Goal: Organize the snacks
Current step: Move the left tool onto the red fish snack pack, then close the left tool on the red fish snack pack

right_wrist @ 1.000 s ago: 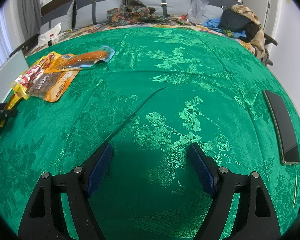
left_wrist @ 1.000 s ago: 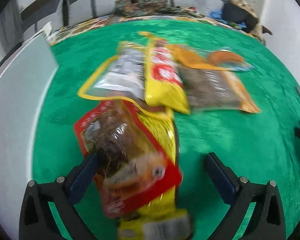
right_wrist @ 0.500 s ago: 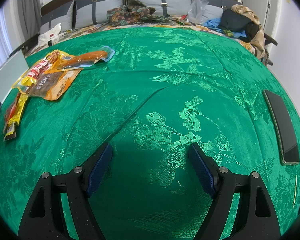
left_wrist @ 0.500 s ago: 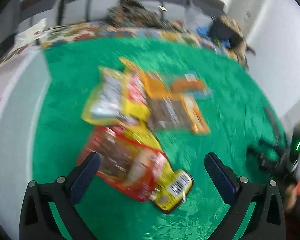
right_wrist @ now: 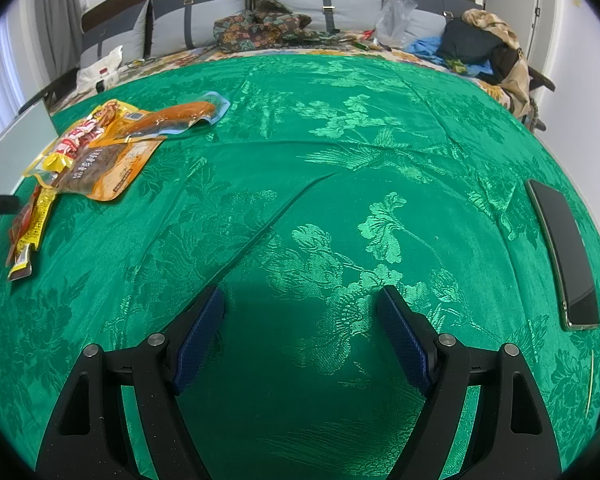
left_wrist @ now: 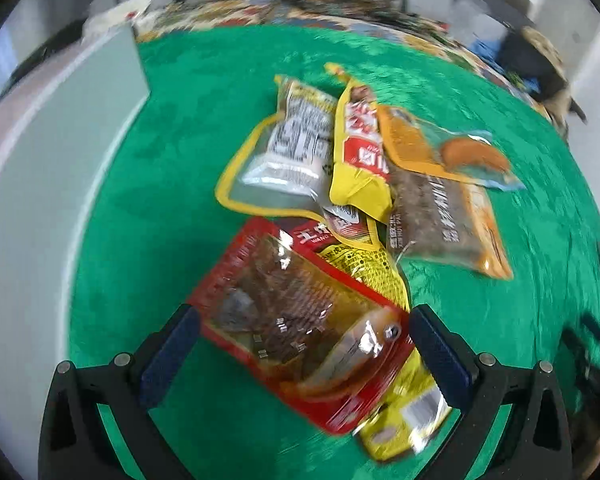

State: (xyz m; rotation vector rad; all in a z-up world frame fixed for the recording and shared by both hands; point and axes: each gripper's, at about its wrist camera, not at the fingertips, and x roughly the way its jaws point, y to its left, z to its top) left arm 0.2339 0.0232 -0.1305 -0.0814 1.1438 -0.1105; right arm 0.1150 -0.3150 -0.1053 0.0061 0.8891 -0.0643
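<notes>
Hovering my left gripper (left_wrist: 300, 332), jaws open, over the red snack packet (left_wrist: 300, 320); my right gripper (right_wrist: 300, 320) is hanging open over the green bedspread (right_wrist: 340, 160).

Beneath the red packet (left_wrist: 300, 320), the yellow packet (left_wrist: 400, 420) is mostly hidden, its print blurred; a dark smeared shape right of it cannot be identified.

The red pack (left_wrist: 300, 328) bears white Chinese characters at its 1 o'clock corner, above Latin letters too blurred to read. The yellow pack (left_wrist: 360, 148) has a red panel with large white characters, unreadable. The brown pack (right_wrist: 100, 172) carries white Chinese print, illegible.
</notes>
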